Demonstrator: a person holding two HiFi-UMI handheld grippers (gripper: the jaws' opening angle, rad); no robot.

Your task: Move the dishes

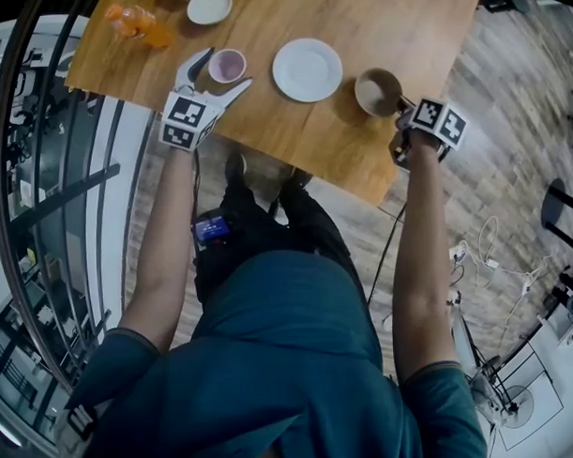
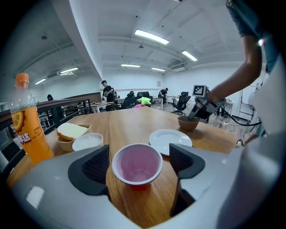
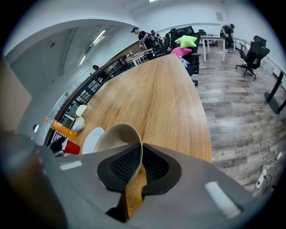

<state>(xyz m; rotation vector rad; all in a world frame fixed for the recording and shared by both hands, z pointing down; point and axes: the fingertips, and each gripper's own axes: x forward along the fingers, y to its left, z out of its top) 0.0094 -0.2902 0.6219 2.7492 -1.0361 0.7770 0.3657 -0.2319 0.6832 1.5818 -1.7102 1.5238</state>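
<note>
Your left gripper (image 2: 136, 166) sits wide open around the pink cup (image 2: 136, 162) on the wooden table (image 1: 373, 23), with the pads not touching it. Your right gripper (image 3: 139, 166) pinches the rim of the brown bowl (image 3: 117, 137) near the table's edge.

The orange bottle (image 1: 139, 22) is blurred, and the top edge cuts the small white bowl (image 1: 209, 5). Fingers (image 3: 156, 166) cover the brown bowl's (image 3: 117, 136) near rim.

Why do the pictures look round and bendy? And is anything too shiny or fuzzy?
Head view: the wide lens bows the railing into a curve. Left gripper view: the ceiling lights glow plain white, while the pink cup up close is sharp. Right gripper view: black corners ring the picture, and the wooden table has an edge that bends.
</note>
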